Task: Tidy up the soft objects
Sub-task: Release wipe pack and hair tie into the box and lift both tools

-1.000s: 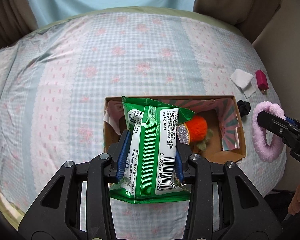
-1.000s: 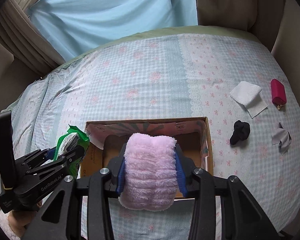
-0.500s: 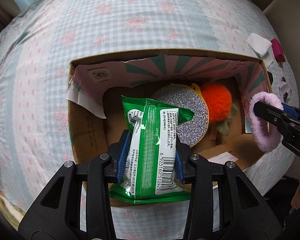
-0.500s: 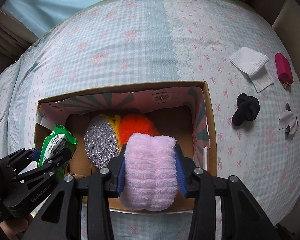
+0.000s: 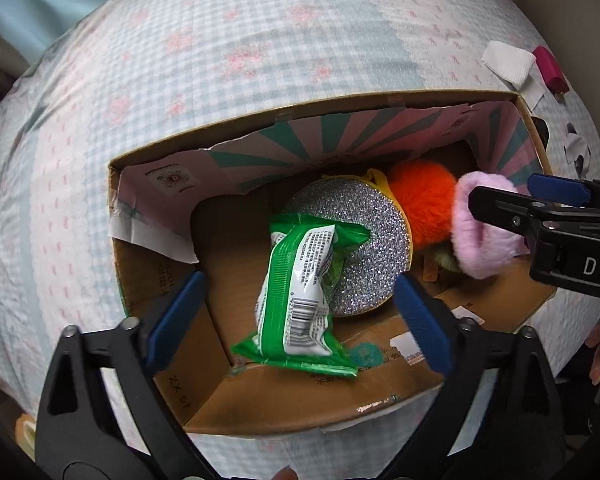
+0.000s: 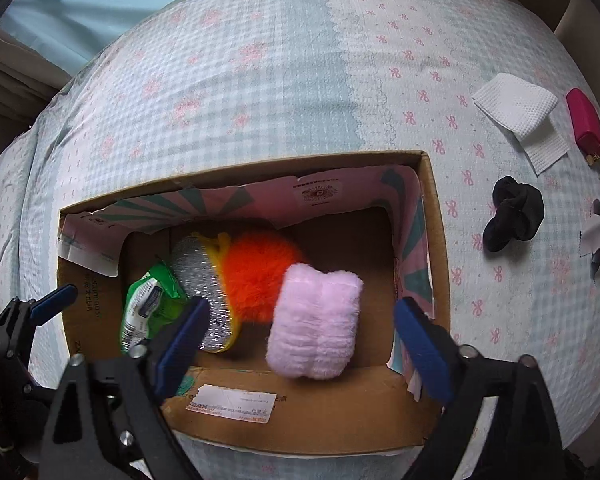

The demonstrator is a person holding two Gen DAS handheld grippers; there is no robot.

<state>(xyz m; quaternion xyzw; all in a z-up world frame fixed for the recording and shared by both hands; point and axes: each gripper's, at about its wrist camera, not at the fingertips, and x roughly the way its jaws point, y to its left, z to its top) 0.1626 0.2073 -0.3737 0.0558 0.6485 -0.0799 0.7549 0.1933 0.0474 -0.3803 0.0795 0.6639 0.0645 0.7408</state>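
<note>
Both tongs spread wide above an open cardboard box (image 6: pixel 434 216) on a bed (image 6: pixel 260 80). Left tongs (image 5: pixel 296 320), jaws apart, grip nothing; the green packet (image 5: pixel 300 292) lies free between them inside the box, leaning on a silver glitter disc (image 5: pixel 360 248). Right tongs (image 6: pixel 300 344), likewise parted, frame the pink fluffy band (image 6: pixel 316 320), untouched by either pad, beside an orange pompom (image 6: pixel 256 276)
</note>
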